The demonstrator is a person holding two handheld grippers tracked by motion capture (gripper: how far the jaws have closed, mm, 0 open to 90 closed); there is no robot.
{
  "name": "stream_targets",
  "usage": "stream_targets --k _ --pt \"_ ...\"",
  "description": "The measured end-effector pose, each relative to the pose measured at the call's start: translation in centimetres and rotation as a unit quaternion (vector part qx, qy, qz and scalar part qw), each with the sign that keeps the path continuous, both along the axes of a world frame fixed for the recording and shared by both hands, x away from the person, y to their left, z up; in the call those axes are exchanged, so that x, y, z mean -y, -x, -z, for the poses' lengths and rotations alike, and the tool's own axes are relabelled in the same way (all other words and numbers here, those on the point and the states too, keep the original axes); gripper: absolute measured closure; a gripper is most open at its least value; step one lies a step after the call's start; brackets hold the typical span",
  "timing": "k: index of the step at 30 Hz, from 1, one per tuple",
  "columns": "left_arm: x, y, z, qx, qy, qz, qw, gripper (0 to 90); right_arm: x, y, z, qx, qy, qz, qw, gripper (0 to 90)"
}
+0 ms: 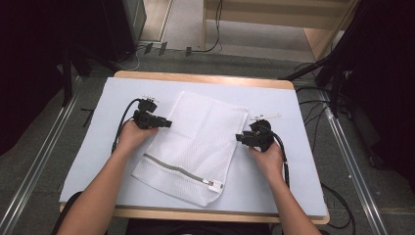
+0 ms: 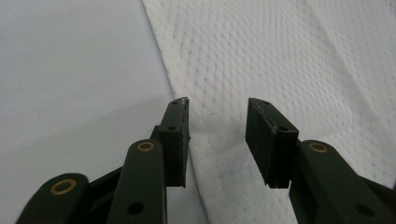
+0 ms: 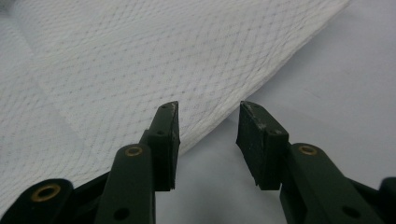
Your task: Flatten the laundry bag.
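Now mesh bag (image 1: 195,144) lying flat mid-table (image 1: 88,147), zipper toward person. Left tool (image 1: 165,123) and right tool (image 1: 240,138) flanking opposite side edges, jaws parted, gripping nothing, likely lining up for two-sided pinch.

Both forearms reach in from below, the left tool (image 1: 165,123) and the right tool (image 1: 240,138) held low and pointing inward toward each other, jaws parted with nothing clamped.
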State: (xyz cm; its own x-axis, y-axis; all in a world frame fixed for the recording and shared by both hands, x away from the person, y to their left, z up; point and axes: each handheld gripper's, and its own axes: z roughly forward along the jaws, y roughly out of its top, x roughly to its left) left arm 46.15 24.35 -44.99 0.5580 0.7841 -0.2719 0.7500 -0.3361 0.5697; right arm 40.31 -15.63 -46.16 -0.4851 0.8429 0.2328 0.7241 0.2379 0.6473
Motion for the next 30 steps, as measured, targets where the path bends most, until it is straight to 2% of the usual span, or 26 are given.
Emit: stream_targets --k 4,8,9,13,16,20,24,29,30 --pt "0.2 0.1 0.1 -0.004 0.006 0.006 1.0000 67.4 -0.8 0.0 0.3 -0.001 0.000 -0.006 1.0000 60.3" --pt "0.8 0.2 0.2 0.001 -0.004 0.020 0.9998 76.0 -1.9 0.1 0.7 -0.005 0.006 -0.020 0.9998 63.8" --pt "0.9 0.2 0.3 -0.001 -0.003 0.019 0.9998 79.1 -2.2 0.1 0.7 0.002 0.014 -0.019 0.9997 68.2" --pt "1.0 0.2 0.3 -0.004 -0.004 0.017 0.9998 89.0 -2.5 0.1 0.7 0.008 0.030 -0.022 0.9993 83.7" --pt "1.1 0.2 0.3 0.001 -0.005 0.021 0.9998 90.0 -2.1 -0.3 0.8 0.003 0.022 -0.024 0.9995 88.4" --pt "0.5 0.2 0.0 -0.004 0.020 0.014 0.9997 90.0 -1.8 -0.6 0.6 0.000 0.020 -0.020 0.9996 89.7" --pt "0.4 0.4 -0.2 -0.005 0.014 0.018 0.9997 90.0 -1.4 -1.0 0.4 0.003 0.020 -0.015 0.9997 89.6" --pt "0.4 1.2 -0.3 -0.006 0.022 0.021 0.9995 90.0 -0.6 -1.9 0.3 0.003 0.020 -0.007 0.9998 89.7" --pt "0.4 1.4 -0.4 -0.005 0.019 0.024 0.9995 90.0 -0.5 -2.1 0.3 0.006 0.016 -0.003 0.9999 89.7"
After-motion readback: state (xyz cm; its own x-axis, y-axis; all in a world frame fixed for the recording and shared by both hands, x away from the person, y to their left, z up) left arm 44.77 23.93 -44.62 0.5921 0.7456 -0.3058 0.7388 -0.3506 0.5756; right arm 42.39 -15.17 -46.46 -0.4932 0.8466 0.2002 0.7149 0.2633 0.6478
